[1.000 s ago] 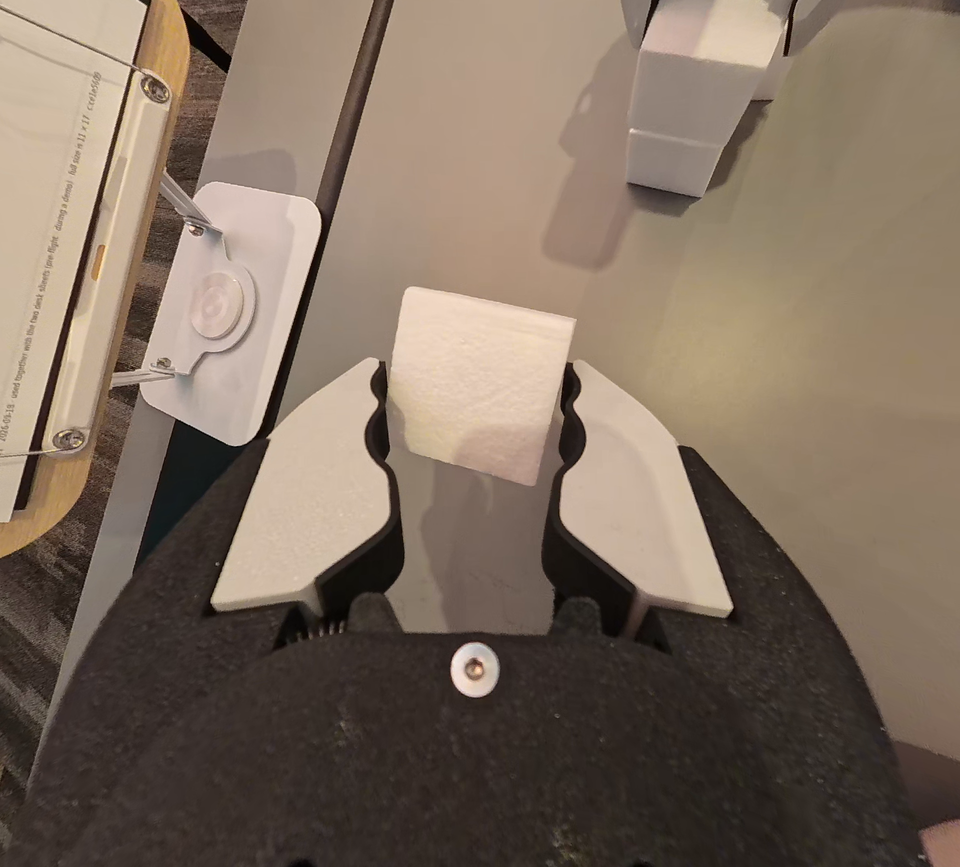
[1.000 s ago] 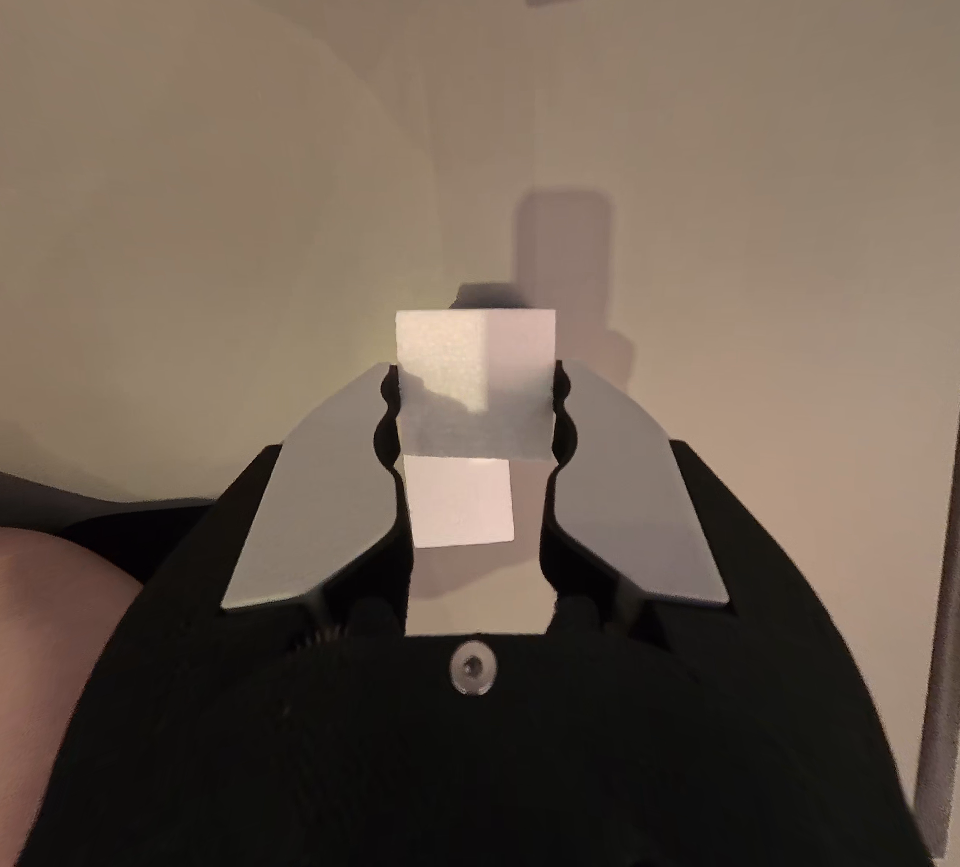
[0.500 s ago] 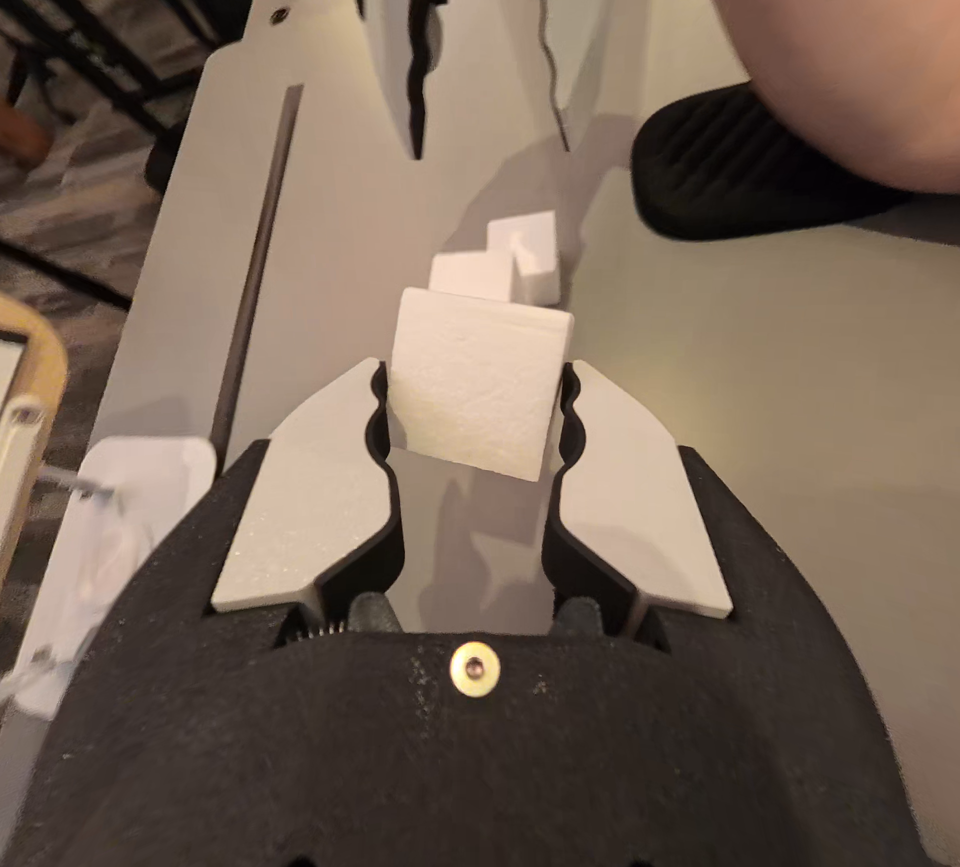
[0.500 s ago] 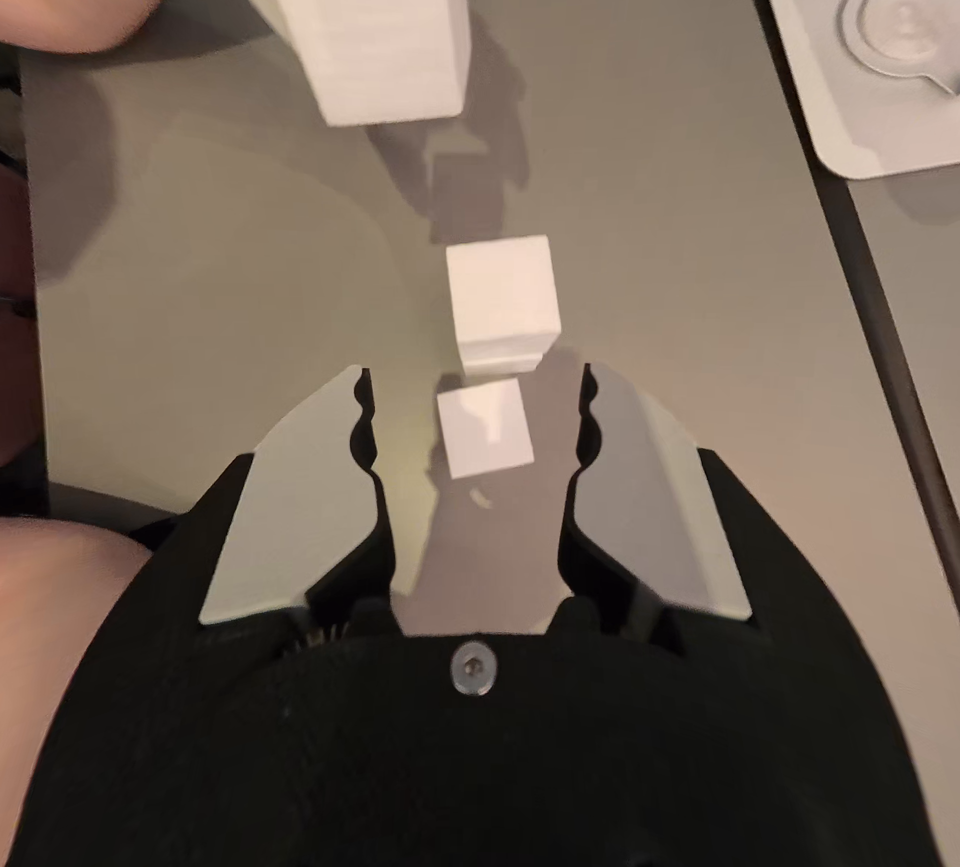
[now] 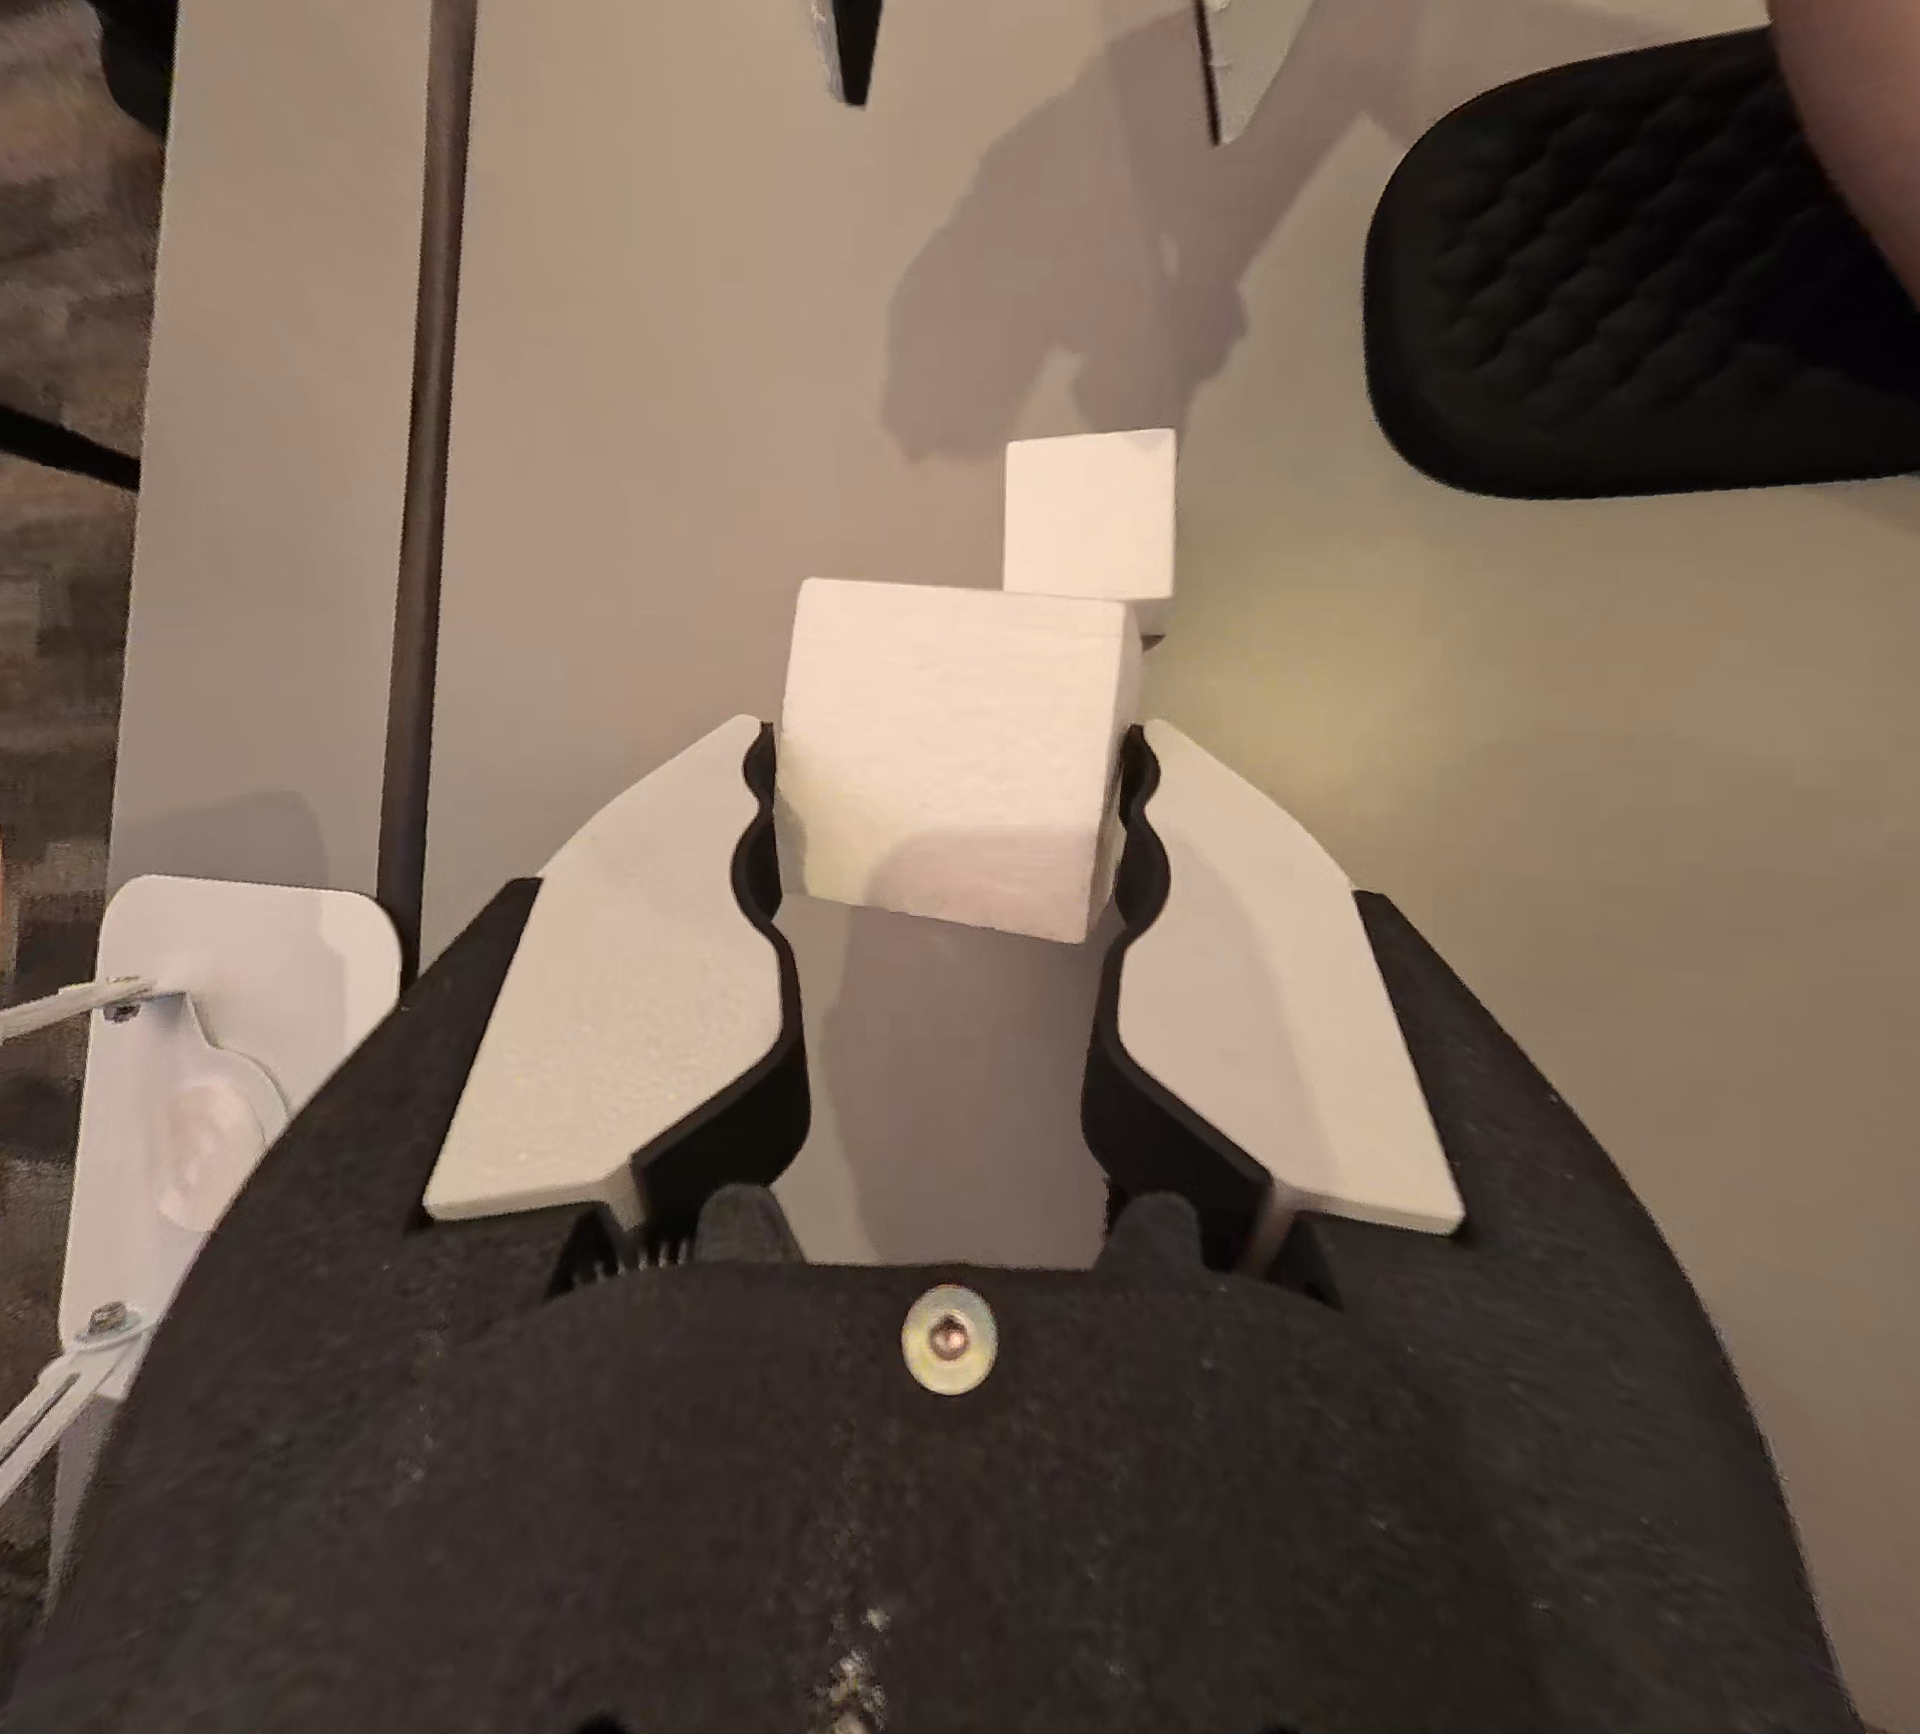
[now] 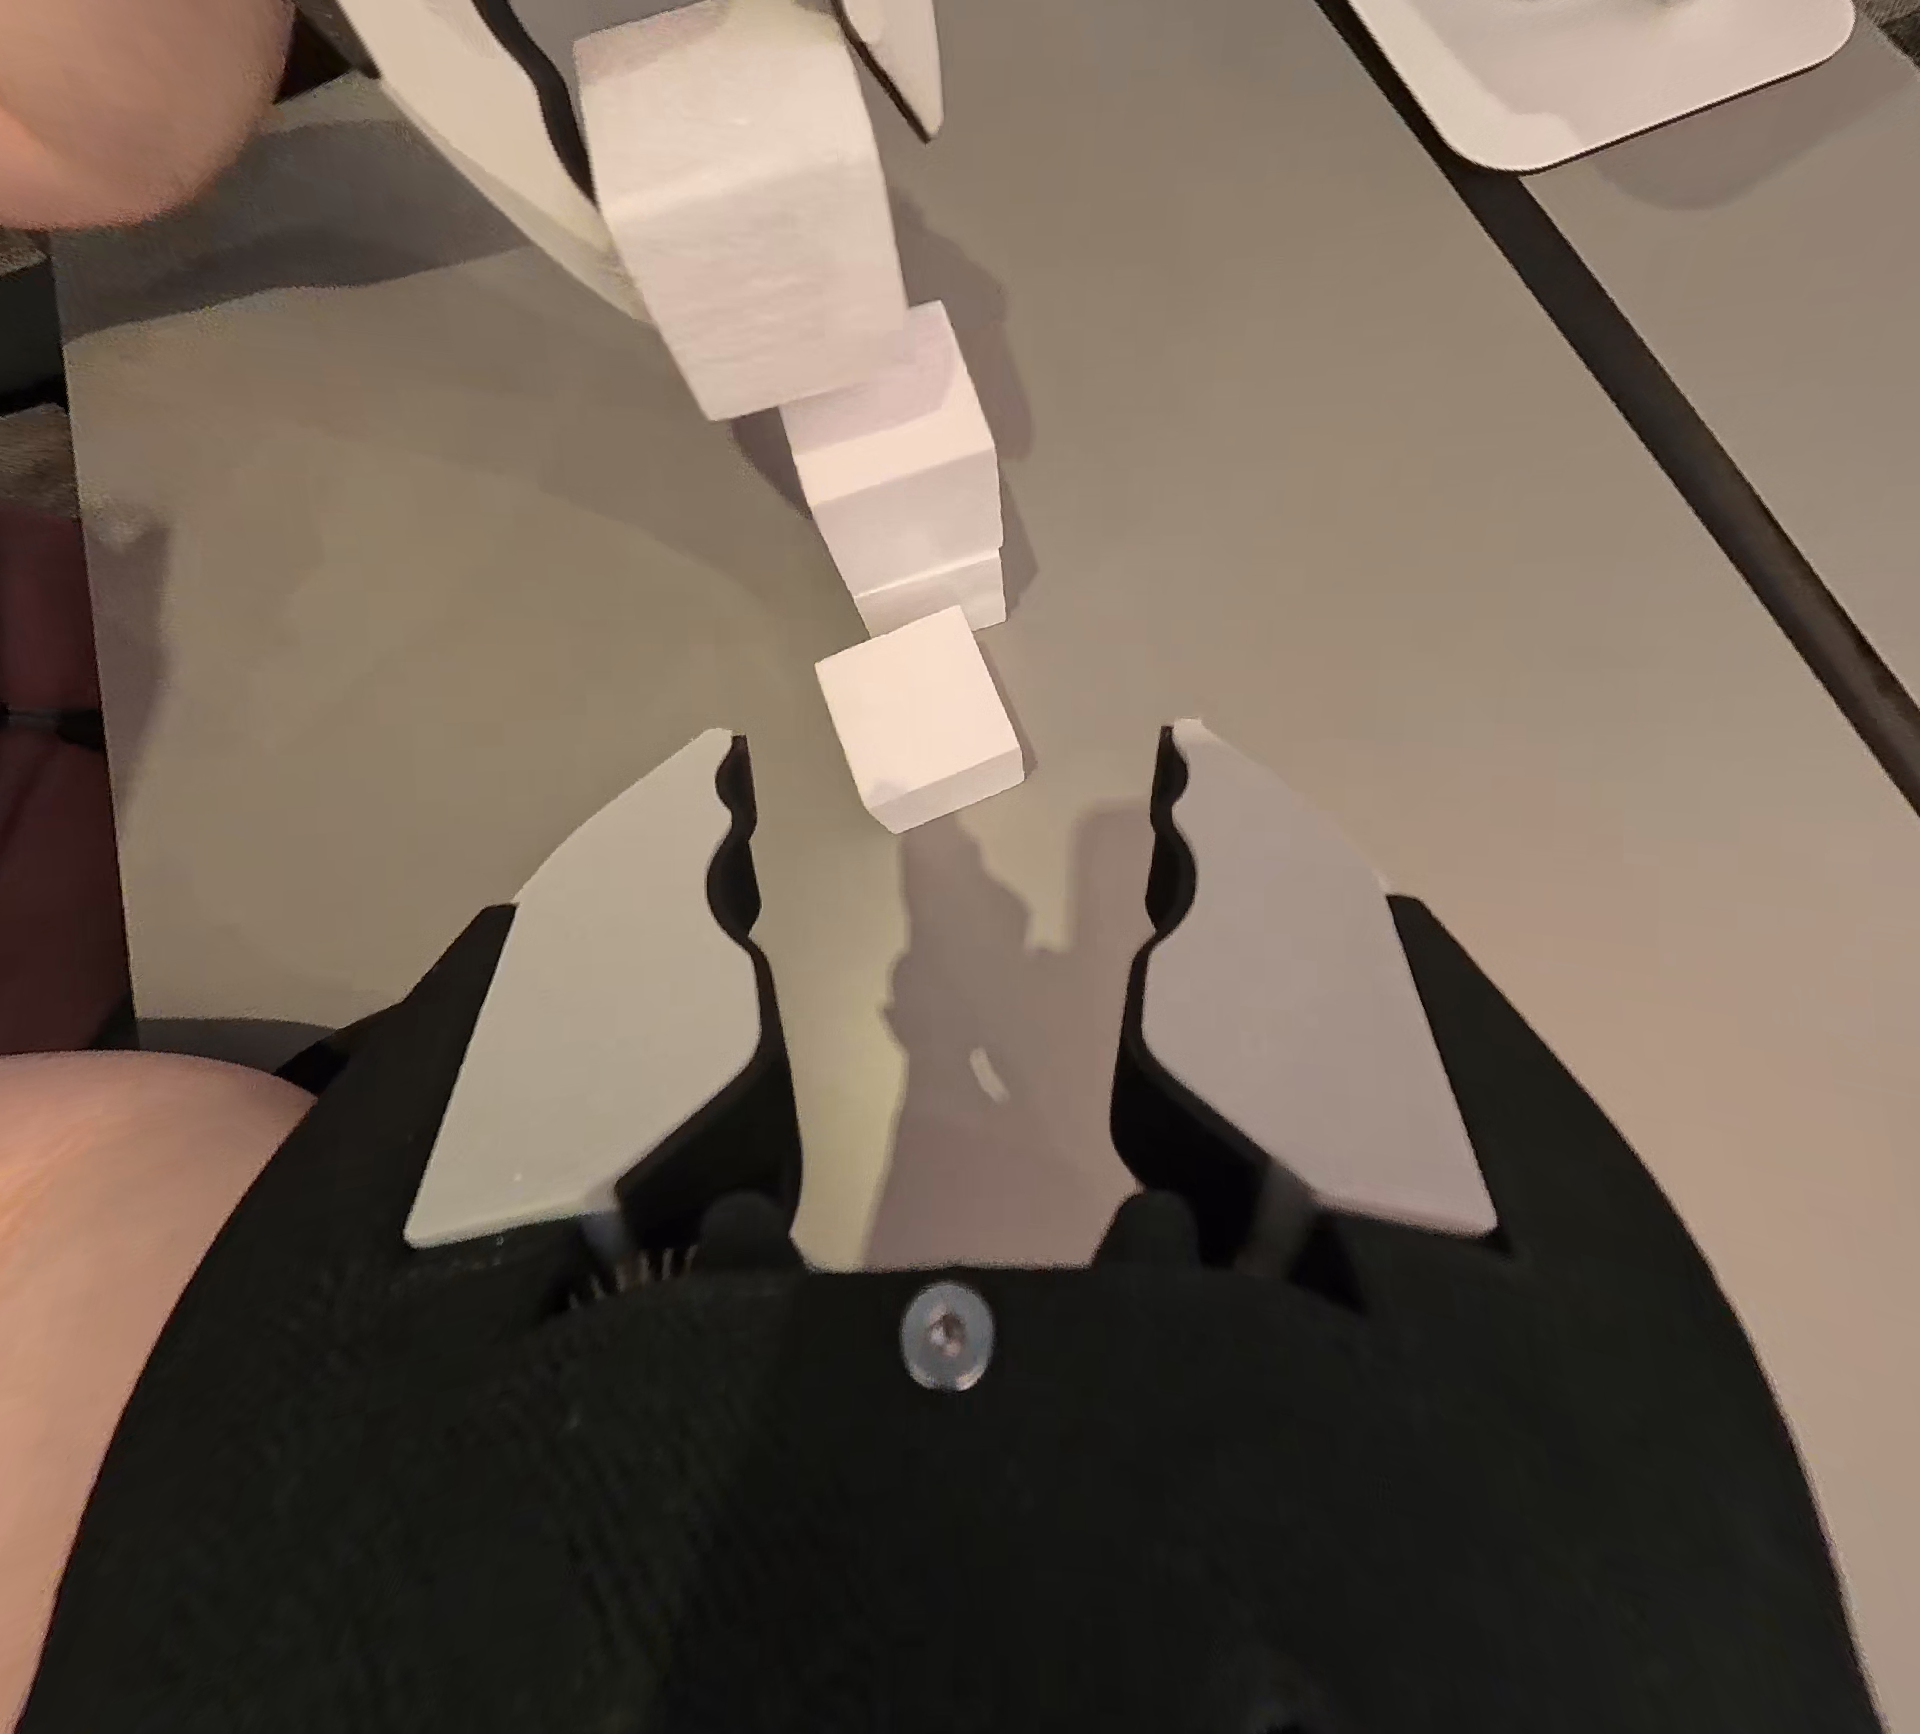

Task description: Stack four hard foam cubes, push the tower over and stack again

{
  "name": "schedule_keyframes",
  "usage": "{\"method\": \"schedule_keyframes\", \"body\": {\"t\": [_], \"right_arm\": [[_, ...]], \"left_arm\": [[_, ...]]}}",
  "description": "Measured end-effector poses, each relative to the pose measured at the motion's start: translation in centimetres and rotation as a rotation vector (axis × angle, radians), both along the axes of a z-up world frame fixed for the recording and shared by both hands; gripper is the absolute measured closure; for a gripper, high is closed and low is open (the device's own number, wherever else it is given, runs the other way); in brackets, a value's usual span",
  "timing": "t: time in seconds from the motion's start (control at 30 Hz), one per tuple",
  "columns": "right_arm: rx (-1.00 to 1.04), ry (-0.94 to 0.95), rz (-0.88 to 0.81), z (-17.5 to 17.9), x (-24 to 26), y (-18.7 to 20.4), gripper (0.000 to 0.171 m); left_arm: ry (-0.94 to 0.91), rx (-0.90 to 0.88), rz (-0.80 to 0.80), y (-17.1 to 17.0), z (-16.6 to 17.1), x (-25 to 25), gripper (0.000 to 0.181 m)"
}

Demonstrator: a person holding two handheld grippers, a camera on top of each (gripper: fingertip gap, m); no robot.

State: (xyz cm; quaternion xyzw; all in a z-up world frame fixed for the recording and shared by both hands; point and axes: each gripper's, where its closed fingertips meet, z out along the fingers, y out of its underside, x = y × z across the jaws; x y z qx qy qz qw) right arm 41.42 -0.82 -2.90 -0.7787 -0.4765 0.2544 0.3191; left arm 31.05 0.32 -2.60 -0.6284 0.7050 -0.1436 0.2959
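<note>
Nearest in the left wrist view: left gripper (image 5: 951, 811) clamped on a white foam cube (image 5: 951, 754), held clear of the grey table (image 5: 644, 396), gripped flat on two opposite faces and slightly skewed between the fingers. Just beyond it, a two-cube stack (image 5: 1091, 521) on the table, standing a little right of the held cube's line. Farther off, right gripper (image 5: 1029, 63) hanging above with fingers wide and empty; beside it a black chair armrest (image 5: 1642, 282). From the right wrist view: right gripper's spread fingers nearest, then a loose fourth cube (image 6: 920, 713) lying just in front of the tips, not between them, touching or almost touching the stack's foot. Likely very light and stiff, with a grainy surface that grips well but dents under hard squeezing; easily knocked, so best taken mid-height on parallel faces and lowered square onto the stack.
</note>
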Motion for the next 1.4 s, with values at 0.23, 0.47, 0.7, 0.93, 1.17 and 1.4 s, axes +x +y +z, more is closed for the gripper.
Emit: {"method": "schedule_keyframes", "body": {"t": [0.23, 0.47, 0.7, 0.93, 1.17, 1.4], "right_arm": [[-0.033, 0.006, 0.001, -0.6, 0.3, 0.2, 0.097], [-0.046, 0.039, 0.003, -0.8, 0.5, 0.2, 0.097], [-0.057, 0.045, 0.014, -0.8, 0.4, 0.0, 0.096], [-0.022, -0.035, -0.033, -0.6, 0.5, 0.0, 0.098], [0.096, -0.112, -0.278, 2.5, 1.4, 0.3, 0.100], [-0.081, -0.099, -0.644, -2.4, 0.1, 0.3, 0.099]], "left_arm": [[0.018, -0.024, 0.041, 0.6, -0.8, 1.2, 0.118], [0.064, -0.018, 0.028, 0.9, -2.1, 1.5, 0.118], [0.034, -0.024, 0.036, 1.0, -1.9, 1.7, 0.110], [-0.215, 0.015, 0.115, 0.7, 3.3, -2.3, 0.109], [-0.326, 0.053, 0.254, 3.8, 4.8, -8.8, 0.116], [-0.423, 0.016, 0.290, 5.3, 6.2, -10.7, 0.114]]}}
